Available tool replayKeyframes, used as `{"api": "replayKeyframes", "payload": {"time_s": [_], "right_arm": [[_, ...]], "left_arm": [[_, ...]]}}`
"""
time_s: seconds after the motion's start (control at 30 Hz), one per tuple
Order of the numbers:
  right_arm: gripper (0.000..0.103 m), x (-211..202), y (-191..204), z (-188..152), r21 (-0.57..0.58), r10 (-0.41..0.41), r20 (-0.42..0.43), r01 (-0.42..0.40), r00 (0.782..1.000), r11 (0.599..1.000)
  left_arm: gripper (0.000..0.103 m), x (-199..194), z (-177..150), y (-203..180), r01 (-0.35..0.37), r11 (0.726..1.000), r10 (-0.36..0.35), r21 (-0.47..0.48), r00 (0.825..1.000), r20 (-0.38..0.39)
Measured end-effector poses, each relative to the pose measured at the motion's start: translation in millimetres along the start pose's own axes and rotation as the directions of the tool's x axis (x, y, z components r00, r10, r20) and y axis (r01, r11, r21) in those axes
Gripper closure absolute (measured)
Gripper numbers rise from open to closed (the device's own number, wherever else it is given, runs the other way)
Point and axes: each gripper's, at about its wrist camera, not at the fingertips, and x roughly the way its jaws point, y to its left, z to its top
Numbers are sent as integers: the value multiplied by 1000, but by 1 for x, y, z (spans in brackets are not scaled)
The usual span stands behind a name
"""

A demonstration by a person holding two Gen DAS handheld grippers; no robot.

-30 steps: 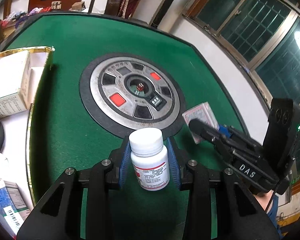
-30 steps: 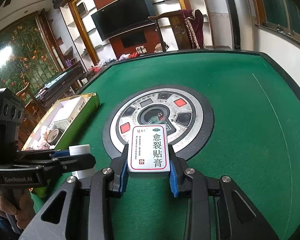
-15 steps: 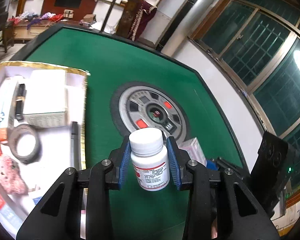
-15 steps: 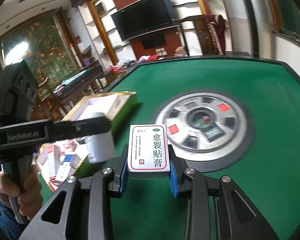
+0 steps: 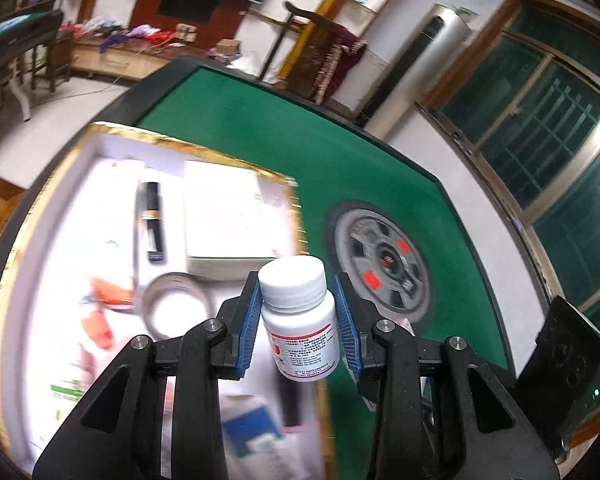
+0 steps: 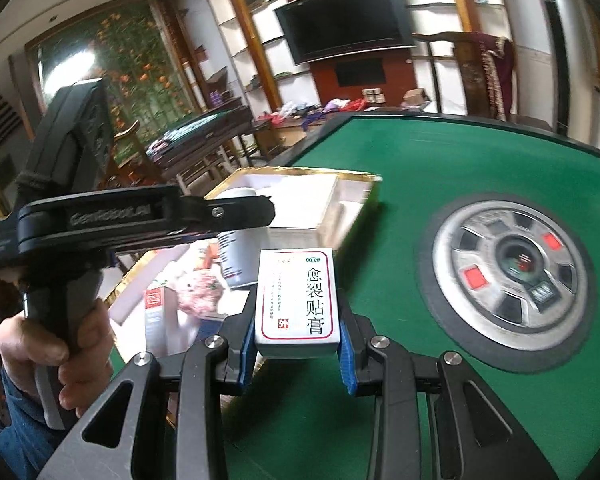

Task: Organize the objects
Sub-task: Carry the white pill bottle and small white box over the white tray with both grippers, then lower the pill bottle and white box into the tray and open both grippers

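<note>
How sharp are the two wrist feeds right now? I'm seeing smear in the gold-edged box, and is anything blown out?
Left wrist view: the white bottle and left gripper are sharp; the gold-edged box behind is motion-smeared and its white interior overexposed. Right wrist view: the medicine carton in the right gripper is crisp, while the box contents and the round centre panel are blurred. Both show fisheye bending at the edges.

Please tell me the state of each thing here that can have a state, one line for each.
Left gripper: shut on the pill bottle.
Pill bottle: capped, held upright.
Right gripper: shut on the medicine box.
Medicine box: closed, held.
Gold-rimmed box: open, partly filled.
</note>
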Motion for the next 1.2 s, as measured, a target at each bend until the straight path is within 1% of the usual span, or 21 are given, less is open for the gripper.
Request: {"api": "replayKeyframes", "payload": {"time_s": [0.07, 0.13, 0.2, 0.33, 0.4, 0.57, 0.7, 0.77, 0.87, 0.93, 1.0, 1.03, 1.07, 1.13, 1.2], "right_arm": [[70, 12, 10, 4, -17, 5, -11, -5, 1000, 1000], [70, 27, 17, 6, -34, 6, -42, -8, 999, 999], [70, 42, 23, 8, -39, 2, -65, -5, 998, 999], [70, 63, 28, 9, -61, -13, -97, 7, 995, 998], [70, 69, 29, 10, -67, -19, -106, 12, 994, 998], [70, 80, 33, 13, -86, -36, -127, 25, 991, 996], [70, 89, 39, 8, -112, -48, -167, 30, 985, 993], [70, 90, 42, 5, -130, -65, -165, 43, 984, 991], [69, 88, 44, 5, -169, -117, -139, 93, 983, 981], [69, 87, 40, 6, -152, -118, -129, 98, 985, 984], [69, 84, 36, 7, -140, -125, -115, 109, 985, 984], [69, 83, 34, 8, -142, -142, -103, 126, 985, 982], [67, 84, 33, 8, -147, -156, -97, 141, 983, 979], [66, 84, 33, 8, -152, -157, -92, 142, 983, 978], [65, 83, 36, 7, -159, -172, -77, 159, 982, 975]], "left_arm": [[68, 1, 2, 12, -20, 1000, 19, -24, 1000, -14], [68, 3, 3, 26, -31, 998, 30, -58, 999, -29], [68, 5, 3, 37, -73, 994, 71, -79, 997, -36], [69, 6, 3, 47, -83, 990, 77, -114, 996, -49], [69, 6, 2, 46, -90, 990, 85, -112, 995, -47], [69, 4, 2, 46, -140, 986, 137, -87, 990, -38], [69, 6, 4, 50, -158, 983, 155, -90, 987, -38], [69, 8, 4, 46, -176, 981, 174, -79, 984, -31], [69, 7, 3, 42, -203, 977, 202, -59, 979, -13], [69, 6, 3, 40, -210, 976, 210, -52, 978, 1], [69, 7, 2, 34, -239, 971, 239, -25, 971, 14], [69, 7, 2, 33, -252, 968, 252, -18, 968, 19], [69, 8, 2, 32, -266, 964, 266, -16, 964, 26], [69, 9, 1, 30, -282, 960, 282, -5, 959, 31], [69, 9, 2, 30, -301, 953, 301, -4, 953, 42]]}}
